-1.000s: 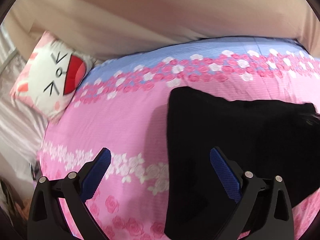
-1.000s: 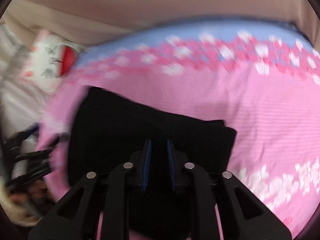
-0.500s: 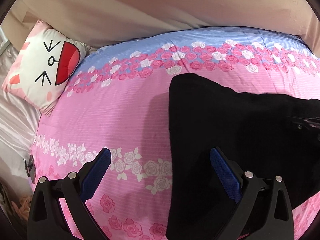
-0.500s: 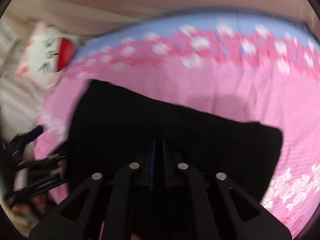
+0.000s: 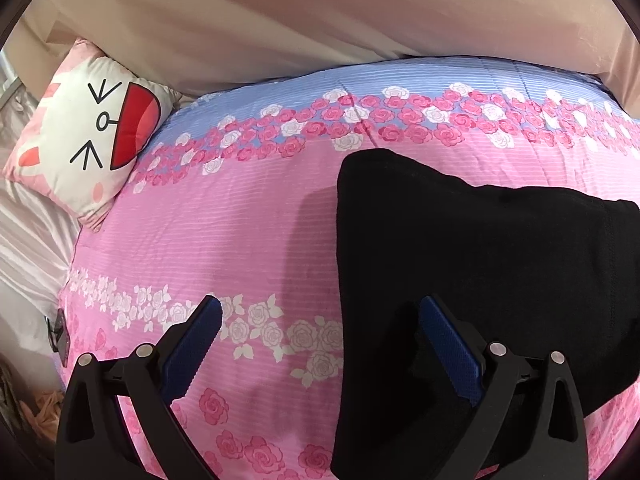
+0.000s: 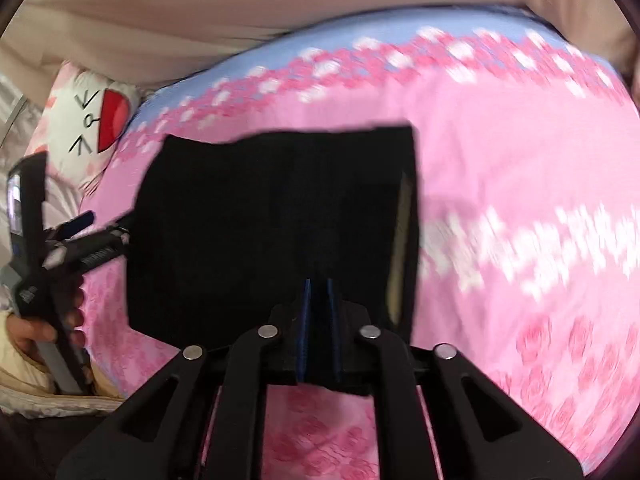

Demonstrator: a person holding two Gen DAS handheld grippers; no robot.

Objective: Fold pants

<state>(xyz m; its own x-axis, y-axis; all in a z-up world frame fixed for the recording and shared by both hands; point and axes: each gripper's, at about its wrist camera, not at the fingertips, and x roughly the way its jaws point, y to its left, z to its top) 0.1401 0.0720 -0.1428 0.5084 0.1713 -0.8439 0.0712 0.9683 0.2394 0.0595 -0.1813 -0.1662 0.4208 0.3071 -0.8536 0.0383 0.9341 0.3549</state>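
Black pants [image 5: 472, 264] lie folded on the pink flowered bedspread [image 5: 224, 240]. My left gripper [image 5: 320, 320] is open and empty, hovering over the pants' left edge with one finger over the spread and one over the cloth. My right gripper [image 6: 319, 292] is shut on the near edge of the pants [image 6: 260, 220] and holds that edge lifted. A pale inner waistband shows at the raised right edge. The left gripper also shows at the left of the right wrist view [image 6: 80, 224], held by a hand.
A white cat-face cushion [image 5: 88, 132] leans at the bed's far left corner. Beige curtain [image 5: 320, 20] hangs behind the bed. White sheets [image 5: 28, 240] and a small dark object [image 5: 60, 336] lie off the left edge.
My right gripper has pulled the pants edge up and towards me, and the cloth now stands raised. The left gripper stayed open and its view shifted slightly back.
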